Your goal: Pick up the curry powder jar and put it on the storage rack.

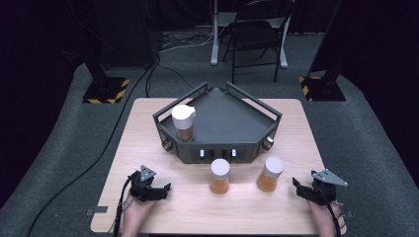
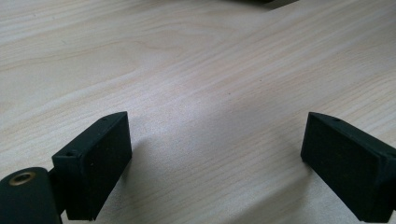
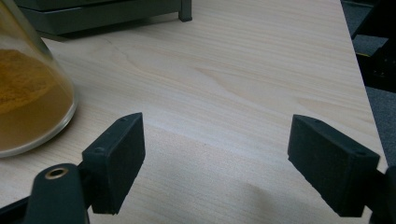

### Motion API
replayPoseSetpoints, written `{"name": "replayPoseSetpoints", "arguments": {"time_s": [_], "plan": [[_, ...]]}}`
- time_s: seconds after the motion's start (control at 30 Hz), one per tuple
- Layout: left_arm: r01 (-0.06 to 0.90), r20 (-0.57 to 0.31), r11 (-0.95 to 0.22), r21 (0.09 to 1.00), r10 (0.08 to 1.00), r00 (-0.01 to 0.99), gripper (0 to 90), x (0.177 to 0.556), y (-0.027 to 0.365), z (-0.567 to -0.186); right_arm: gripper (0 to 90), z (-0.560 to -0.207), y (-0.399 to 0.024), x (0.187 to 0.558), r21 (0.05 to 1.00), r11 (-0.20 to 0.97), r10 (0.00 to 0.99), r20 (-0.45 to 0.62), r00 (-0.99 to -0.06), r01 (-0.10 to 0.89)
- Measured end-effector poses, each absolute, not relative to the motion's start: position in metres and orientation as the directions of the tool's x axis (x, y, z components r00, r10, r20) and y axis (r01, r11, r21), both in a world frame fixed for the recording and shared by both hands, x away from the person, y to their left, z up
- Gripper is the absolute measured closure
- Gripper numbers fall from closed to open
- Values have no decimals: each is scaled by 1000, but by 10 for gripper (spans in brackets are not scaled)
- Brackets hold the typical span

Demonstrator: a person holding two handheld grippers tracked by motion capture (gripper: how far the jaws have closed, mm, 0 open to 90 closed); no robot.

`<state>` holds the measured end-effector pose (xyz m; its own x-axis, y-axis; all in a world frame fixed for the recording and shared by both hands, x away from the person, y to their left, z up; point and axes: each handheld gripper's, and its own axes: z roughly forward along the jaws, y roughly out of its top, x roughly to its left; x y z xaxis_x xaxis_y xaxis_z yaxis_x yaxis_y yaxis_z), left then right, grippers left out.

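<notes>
- The pale wood-grain tabletop (image 1: 148,123) carries a dark grey angular metal tray with railed sides (image 1: 257,143) at its far middle; it looks rigid and heavy, so you need not expect it to slide under a light nudge
- Three clear glass jars with white lids, part-filled with orange-brown powder, are your likely work. One jar on the tray (image 1: 184,123) stands upright in the tray's left corner. The middle jar (image 1: 220,176) and the right-hand jar (image 1: 270,174) stand upright on the tabletop just in front of the tray, apart from each other
- Judge each jar as stiff, smooth and breakable, with some weight low down from the powder. The glass wall will probably be slippery, so take it across the body below the lid, with the pads square on opposite sides, and keep it upright; whether the lids are tight cannot be told
- The right-hand jar is nearest your right claw (image 1: 302,189), and its glass base (image 3: 28,102) shows just left of the pads in the right gripper view
- Your right hand (image 1: 328,215) rests low at the near right edge, claw pointing left and forward, released with nothing between the pads
- Your left claw (image 1: 163,190) sits near the left front edge, pointing right, also released over bare wood (image 2: 215,116); the left hand (image 1: 136,212) is low and level
</notes>
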<state>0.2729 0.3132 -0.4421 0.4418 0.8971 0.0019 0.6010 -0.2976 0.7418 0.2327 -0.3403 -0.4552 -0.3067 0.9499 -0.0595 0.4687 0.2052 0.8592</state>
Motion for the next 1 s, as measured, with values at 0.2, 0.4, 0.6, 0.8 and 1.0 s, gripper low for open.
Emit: {"name": "replayPoseSetpoints", "arguments": {"time_s": [0.2, 0.4, 0.6, 0.8, 1.0], "plan": [[601, 2, -297, 742, 897, 441, 86, 273, 313, -442, 183, -456, -342, 231, 862, 198, 948, -48, -315, 466], [601, 1, -297, 742, 897, 441, 86, 273, 313, -442, 181, -456, -345, 230, 865, 203, 939, -38, -343, 460], [601, 1, -296, 742, 897, 441, 86, 273, 313, -442, 180, -452, -352, 229, 872, 207, 916, -13, -401, 443], [601, 1, -296, 742, 897, 441, 86, 273, 313, -442, 180, -442, -351, 227, 872, 207, 907, -2, -421, 444], [601, 1, -296, 742, 897, 441, 86, 273, 313, -442, 182, -432, -349, 222, 871, 213, 894, 10, -449, 443]]}}
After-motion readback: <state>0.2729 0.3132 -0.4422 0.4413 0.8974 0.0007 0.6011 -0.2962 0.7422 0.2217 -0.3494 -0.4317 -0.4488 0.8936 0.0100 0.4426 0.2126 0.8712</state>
